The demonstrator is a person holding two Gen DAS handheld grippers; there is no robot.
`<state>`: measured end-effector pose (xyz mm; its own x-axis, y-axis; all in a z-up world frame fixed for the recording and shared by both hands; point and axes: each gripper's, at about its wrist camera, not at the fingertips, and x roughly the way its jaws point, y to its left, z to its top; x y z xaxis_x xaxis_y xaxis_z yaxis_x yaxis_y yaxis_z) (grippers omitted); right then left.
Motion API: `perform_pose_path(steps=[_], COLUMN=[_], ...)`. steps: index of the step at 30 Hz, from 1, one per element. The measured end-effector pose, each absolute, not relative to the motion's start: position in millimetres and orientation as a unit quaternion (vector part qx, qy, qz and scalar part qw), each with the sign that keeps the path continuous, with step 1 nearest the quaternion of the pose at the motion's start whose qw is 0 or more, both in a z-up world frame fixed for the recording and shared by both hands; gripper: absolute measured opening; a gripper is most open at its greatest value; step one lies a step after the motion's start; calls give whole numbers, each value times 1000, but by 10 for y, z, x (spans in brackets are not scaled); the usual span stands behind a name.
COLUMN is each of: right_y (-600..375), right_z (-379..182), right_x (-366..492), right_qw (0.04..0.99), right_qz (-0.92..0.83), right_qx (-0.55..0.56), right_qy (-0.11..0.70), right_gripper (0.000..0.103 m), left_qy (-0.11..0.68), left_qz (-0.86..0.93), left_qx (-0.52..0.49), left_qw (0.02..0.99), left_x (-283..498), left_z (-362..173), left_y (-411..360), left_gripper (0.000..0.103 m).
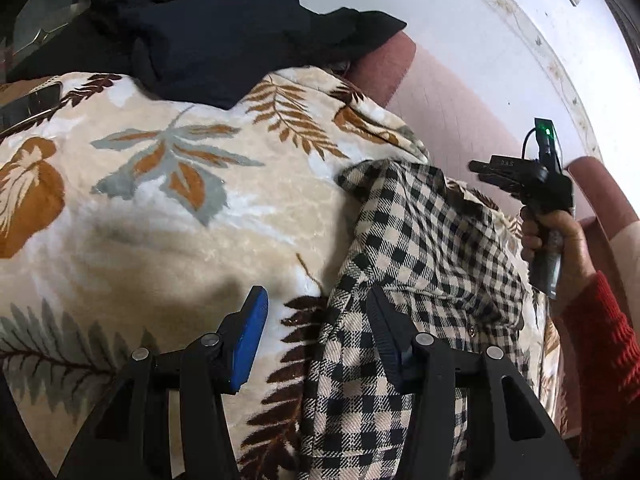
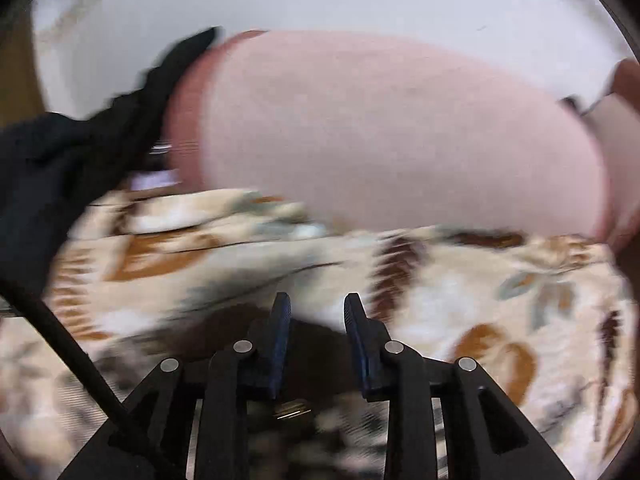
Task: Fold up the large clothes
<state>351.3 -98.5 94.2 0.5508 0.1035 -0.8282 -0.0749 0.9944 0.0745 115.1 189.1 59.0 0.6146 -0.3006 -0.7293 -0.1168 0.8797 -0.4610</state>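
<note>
A black-and-cream checked garment [image 1: 420, 240] lies crumpled on a leaf-patterned blanket [image 1: 180, 208], running from the centre right down to the bottom edge. My left gripper [image 1: 316, 312] hovers over its left edge, jaws apart; the right finger [image 1: 380, 320] is over the checks and the blue-padded left finger [image 1: 252, 320] over the blanket, neither pressing cloth. A hand [image 1: 560, 240] in a red sleeve holds my right gripper [image 1: 484, 174] in the air beyond the garment's far right side. In the blurred right wrist view, the right gripper [image 2: 317, 312] shows a gap with nothing in it, above the blanket [image 2: 460, 300].
A black garment [image 1: 208, 28] is heaped at the blanket's far end and drapes over the pink sofa back [image 1: 448, 112]; both also show in the right wrist view, black garment [image 2: 60, 152] and sofa back [image 2: 380, 128]. A dark flat object [image 1: 28, 108] lies at the far left. White wall [image 1: 480, 20] behind.
</note>
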Motion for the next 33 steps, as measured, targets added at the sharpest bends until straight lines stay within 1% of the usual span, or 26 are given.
perform_pose_path(steps=[2,3,4,6,8,9,11,13,14,15,16,17,18,21,23,26,28,30,33], right_y=[-725,-561,-429,-196,-133,-98,-30,-97,-205,-311,-466,-605,-827,-1389,-1880,-2486,-2784,-2938,-2998], right_z=[801,683,581,315,113,98,215,499,695,838,984,1099,1219,1295,1253,961,749,574,401], right_x=[3537,3544,3536,3654,3759,3766,3699,3490,3323,3172,2984,2796,2510,1771,1164,314,-142,-485,-940], right_qw=[837,820,815,814,814,821,829,849,858,861,860,857,853,848,842,834,826,819,813], right_qz=[108,113,106,66,29,18,16,29,29,33,36,35,27,4,-26,-78,-94,-89,-36], right_qx=[28,12,-14,-76,-93,-102,-123,-122,-109,-92,-74,-61,-46,5,55,88,117,161,248], right_qy=[536,561,569,572,572,561,545,514,501,499,504,511,519,530,536,540,544,544,525], right_gripper=[29,26,19,19,23,23,23,24,28,32,45,54,57,58,58,58,59,58,56], left_qy=[433,431,430,432,437,441,447,450,451,454,458,464,469,483,490,508,524,532,529], left_qz=[-50,-47,-44,-37,-38,-35,-32,-32,-36,-41,-44,-48,-52,-64,-60,-75,-89,-98,-105], left_qx=[-235,-230,-225,-215,-202,-193,-178,-172,-173,-173,-173,-173,-174,-165,-149,-142,-157,-184,-217], left_qw=[869,871,873,875,875,876,876,876,875,873,871,867,864,857,857,846,833,820,814], left_x=[1117,1111,1102,1095,1096,1098,1091,1073,1063,1053,1042,1025,1005,901,796,653,547,394,112], left_z=[613,624,633,642,650,653,652,650,650,644,631,610,588,501,442,353,285,228,217], left_y=[1909,1909,1915,1917,1921,1920,1910,1912,1912,1907,1900,1886,1869,1784,1706,1608,1582,1586,1628], left_gripper=[50,50,50,50,50,51,51,51,52,55,56,56,56,56,56,56,54,50,50])
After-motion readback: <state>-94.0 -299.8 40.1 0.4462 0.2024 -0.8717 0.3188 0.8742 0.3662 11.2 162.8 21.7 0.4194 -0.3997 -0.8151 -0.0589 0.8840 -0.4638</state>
